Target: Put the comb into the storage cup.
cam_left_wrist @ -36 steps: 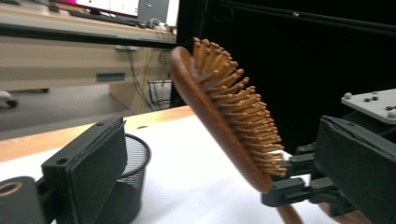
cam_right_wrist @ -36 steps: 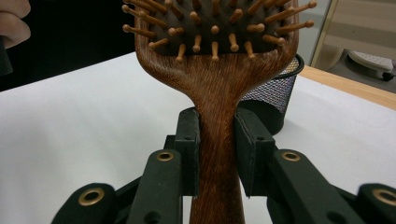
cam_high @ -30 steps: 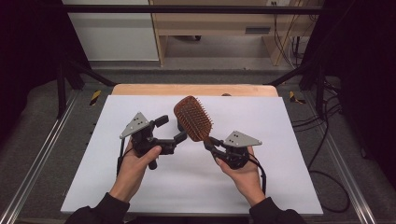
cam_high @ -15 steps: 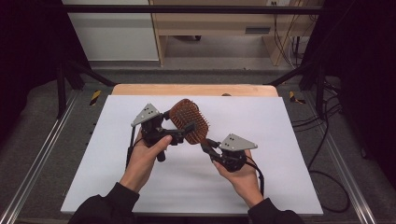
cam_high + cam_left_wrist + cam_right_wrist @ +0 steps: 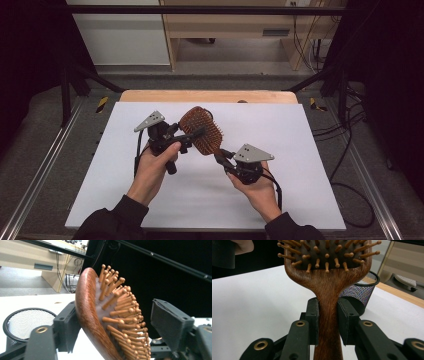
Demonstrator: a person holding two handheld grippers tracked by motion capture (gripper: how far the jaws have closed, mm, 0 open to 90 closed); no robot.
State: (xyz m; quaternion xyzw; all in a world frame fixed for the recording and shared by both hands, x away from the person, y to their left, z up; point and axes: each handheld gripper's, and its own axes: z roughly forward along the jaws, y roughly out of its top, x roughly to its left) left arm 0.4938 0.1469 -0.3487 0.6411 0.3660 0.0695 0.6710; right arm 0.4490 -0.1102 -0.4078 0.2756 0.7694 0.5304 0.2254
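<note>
A brown wooden paddle hairbrush (image 5: 202, 131) with wooden bristles is held up above the white table top (image 5: 300, 130). My right gripper (image 5: 220, 154) is shut on its handle from the near right; in the right gripper view both pads clamp the handle (image 5: 328, 302) just below the head. My left gripper (image 5: 192, 136) reaches in from the left and is open, its jaws on either side of the brush head (image 5: 100, 315). One pad (image 5: 66, 327) sits by the smooth back, the other pad (image 5: 170, 325) stands apart from the bristles.
A black mesh cup (image 5: 359, 295) stands on the table behind the brush, also seen in the left gripper view (image 5: 22, 322). A wooden strip (image 5: 210, 95) edges the table's far side. Metal rails (image 5: 45, 170) run along both sides.
My left gripper has moved right and away from the person, from beside the brush to straddling its head. The right gripper and brush shifted slightly right.
</note>
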